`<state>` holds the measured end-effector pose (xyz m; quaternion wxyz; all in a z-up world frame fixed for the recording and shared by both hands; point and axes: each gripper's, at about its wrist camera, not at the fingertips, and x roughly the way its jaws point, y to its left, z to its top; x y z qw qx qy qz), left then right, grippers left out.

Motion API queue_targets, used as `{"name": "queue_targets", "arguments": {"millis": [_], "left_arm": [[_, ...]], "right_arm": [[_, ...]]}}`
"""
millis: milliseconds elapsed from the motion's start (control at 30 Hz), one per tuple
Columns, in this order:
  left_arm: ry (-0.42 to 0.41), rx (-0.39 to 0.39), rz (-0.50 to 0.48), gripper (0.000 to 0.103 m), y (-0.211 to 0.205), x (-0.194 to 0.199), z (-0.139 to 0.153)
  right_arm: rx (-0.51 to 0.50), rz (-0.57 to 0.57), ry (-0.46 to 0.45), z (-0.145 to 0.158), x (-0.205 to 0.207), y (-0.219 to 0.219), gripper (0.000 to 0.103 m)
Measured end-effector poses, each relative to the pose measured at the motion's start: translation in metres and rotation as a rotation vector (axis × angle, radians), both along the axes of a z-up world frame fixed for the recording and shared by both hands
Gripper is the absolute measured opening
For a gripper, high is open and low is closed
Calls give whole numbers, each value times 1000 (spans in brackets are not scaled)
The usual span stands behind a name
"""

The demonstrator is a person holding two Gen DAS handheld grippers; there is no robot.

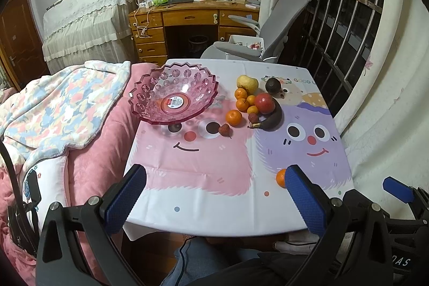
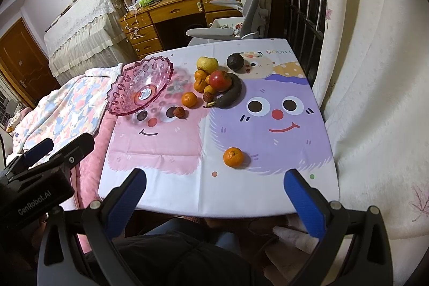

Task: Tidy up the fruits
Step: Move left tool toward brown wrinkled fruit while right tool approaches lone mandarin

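Observation:
A pink plastic fruit bowl (image 1: 150,109) (image 2: 122,102) stands empty at the table's far left. To its right lies a pile of fruit: a yellow pear (image 1: 247,83) (image 2: 207,63), an avocado (image 1: 273,85) (image 2: 235,62), a red apple (image 1: 264,103) (image 2: 220,80), a dark banana (image 1: 272,119) (image 2: 230,97), several tangerines (image 1: 233,117) (image 2: 189,99) and two lychees (image 1: 224,130) (image 2: 179,112). One tangerine (image 2: 233,157) (image 1: 281,178) sits alone near the front. My left gripper (image 1: 215,195) and right gripper (image 2: 214,195) are open and empty, held above the table's front edge.
The table (image 1: 203,216) has a cartoon-print cloth. A bed with a pink blanket (image 1: 61,109) adjoins it on the left. A grey office chair (image 1: 268,26) and a wooden desk (image 1: 193,18) stand behind. A curtain (image 2: 375,98) hangs on the right.

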<state>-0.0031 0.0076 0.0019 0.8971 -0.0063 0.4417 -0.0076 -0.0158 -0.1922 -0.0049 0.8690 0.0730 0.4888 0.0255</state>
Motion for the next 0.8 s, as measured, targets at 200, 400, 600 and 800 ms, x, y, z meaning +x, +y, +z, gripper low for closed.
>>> {"name": "queue_targets", "arguments": {"millis": [200, 400, 600, 800], "left_arm": [[3, 1, 6, 103, 3, 3, 7], [29, -7, 7, 103, 8, 15, 1], [72, -42, 1, 103, 20, 27, -13], [129, -65, -10, 103, 34, 50, -34]], "right_arm": [[4, -2, 6, 1, 3, -1, 103], [20, 2, 16, 0, 9, 4, 103], [11, 0, 13, -3, 20, 10, 103], [-11, -30, 29, -11, 31, 19, 103]]}}
